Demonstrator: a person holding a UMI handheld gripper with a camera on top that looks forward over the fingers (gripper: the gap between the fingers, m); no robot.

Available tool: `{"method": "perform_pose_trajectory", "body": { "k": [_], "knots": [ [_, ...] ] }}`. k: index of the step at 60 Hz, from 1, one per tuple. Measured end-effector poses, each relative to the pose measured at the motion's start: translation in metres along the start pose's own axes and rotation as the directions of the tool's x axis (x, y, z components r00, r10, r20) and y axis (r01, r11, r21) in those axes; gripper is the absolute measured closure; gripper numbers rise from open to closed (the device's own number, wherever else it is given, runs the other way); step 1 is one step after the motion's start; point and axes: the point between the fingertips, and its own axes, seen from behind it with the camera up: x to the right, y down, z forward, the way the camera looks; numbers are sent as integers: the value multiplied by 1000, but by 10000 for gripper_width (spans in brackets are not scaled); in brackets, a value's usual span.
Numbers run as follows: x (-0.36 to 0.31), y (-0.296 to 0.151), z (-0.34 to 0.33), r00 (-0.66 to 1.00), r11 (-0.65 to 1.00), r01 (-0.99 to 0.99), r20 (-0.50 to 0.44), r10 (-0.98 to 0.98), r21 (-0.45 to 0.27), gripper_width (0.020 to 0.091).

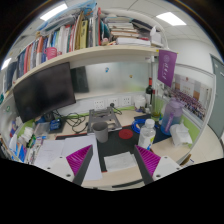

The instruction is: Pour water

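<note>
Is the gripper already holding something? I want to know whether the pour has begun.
No: the gripper is open, its fingers apart with only bare desk showing between them, and the bottle stands beyond them.

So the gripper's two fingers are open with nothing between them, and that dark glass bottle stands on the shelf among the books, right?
Not quite. The gripper view shows the dark glass bottle standing on the desk, below the wooden shelf of books, not on it. The rest holds: the gripper is open, nothing between its fingers.

shelf (100,52) of books (62,36) up high | screen (42,92) under it | bottle (150,94) right, on desk (118,160) past my fingers (80,160)
</note>
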Motion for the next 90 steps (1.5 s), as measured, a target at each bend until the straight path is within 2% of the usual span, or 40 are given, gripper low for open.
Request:
{"method": "perform_pose_trajectory", "body": {
  "k": [6, 18, 30, 44, 54, 57, 68, 78, 82, 90],
  "knots": [
    [20, 9, 23, 999, 1000, -9, -42, 9, -6, 251],
    [105, 31, 72, 996, 999, 39, -81, -36, 34, 255],
    [141, 32, 141, 990, 986, 139, -27, -137, 91, 251],
    [150, 26, 201, 989, 984, 124, 65, -133, 128, 257],
    [140, 19, 218, 979, 978, 103, 155, -131, 179, 477],
    [135, 17, 218, 974, 974, 112, 174, -148, 198, 565],
    [138, 14, 219, 968, 958, 148, 163, -191, 245, 616],
    [140, 10, 218, 959, 927, 225, 99, -265, 299, 678],
    [140, 10, 219, 958, 926, 242, 79, -275, 288, 699],
    [139, 4, 222, 950, 929, 298, 29, -312, 220, 701]
  ]
}}
